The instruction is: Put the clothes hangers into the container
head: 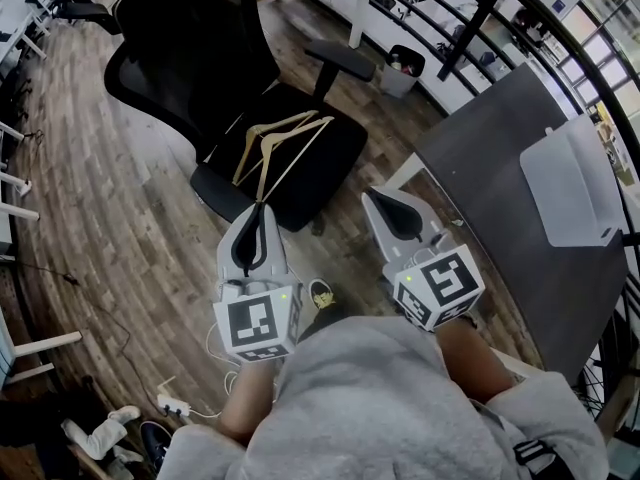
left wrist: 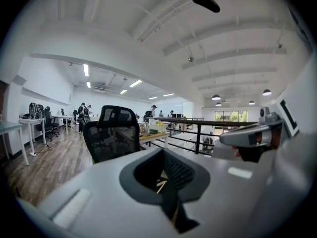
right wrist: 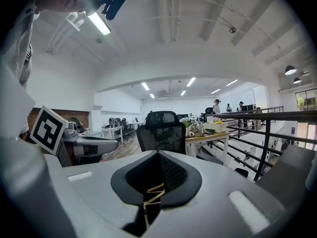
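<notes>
Two or three pale wooden clothes hangers [head: 272, 144] lie overlapping on the seat of a black office chair [head: 335, 163]. My left gripper [head: 259, 211] is shut and empty, with its tip just short of the hangers' near ends. My right gripper [head: 384, 201] is also shut and empty, to the right of the seat above the floor. In the left gripper view the left gripper [left wrist: 163, 157] points at the chair back, and a sliver of hanger [left wrist: 161, 185] shows through its gap. The right gripper view shows the right gripper [right wrist: 158, 156] with hanger wood [right wrist: 153, 195] below it.
A dark grey table [head: 500, 168] stands at the right with a white container [head: 572, 183] on it. A black railing [head: 450, 18] runs behind. A small bin [head: 400, 68] stands by the rail. Cables and a power strip [head: 175, 405] lie on the wooden floor at lower left.
</notes>
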A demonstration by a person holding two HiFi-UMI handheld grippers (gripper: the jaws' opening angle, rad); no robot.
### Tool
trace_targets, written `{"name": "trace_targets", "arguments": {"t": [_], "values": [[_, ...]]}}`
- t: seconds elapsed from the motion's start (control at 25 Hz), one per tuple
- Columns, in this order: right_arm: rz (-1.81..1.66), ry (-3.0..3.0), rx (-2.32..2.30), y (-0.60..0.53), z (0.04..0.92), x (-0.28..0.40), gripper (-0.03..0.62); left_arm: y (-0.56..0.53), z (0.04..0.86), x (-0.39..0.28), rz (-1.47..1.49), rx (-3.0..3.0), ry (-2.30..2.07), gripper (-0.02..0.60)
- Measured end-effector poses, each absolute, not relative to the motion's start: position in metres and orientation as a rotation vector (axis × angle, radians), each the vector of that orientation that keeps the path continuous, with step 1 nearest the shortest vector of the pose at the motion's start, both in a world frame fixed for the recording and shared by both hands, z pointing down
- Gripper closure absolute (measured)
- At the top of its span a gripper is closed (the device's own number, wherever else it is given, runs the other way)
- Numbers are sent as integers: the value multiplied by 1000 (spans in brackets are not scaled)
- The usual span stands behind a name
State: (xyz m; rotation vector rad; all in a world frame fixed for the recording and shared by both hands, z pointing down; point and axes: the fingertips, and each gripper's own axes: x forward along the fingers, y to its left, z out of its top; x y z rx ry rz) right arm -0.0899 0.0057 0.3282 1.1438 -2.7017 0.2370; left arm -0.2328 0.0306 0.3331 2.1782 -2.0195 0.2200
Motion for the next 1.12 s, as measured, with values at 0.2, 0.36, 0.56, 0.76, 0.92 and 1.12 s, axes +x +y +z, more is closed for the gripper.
{"name": "trace_targets", "arguments": {"t": [0.2,0.36,0.56,0.76,0.92,1.12], "values": [[227,-2691,1150,-6,329,-104,595,19,337,-251,209,2164,-2008,572],[227,-2682,1162,-11,332,-109,595,13,341,-255,206,2172,-1992,572],[216,-2677,1176,-13,332,-109,595,13,343,-254,209,2187,-1974,572],[216,-2677,1182,-16,330,-109,595,11,345,-246,211,2209,-1936,572],[219,-2686,1161,-19,332,-114,595,7,348,-248,216,2201,-1942,572],[212,-2704,1138,-38,331,-118,595,-5,347,-249,191,2195,-1946,572]]}}
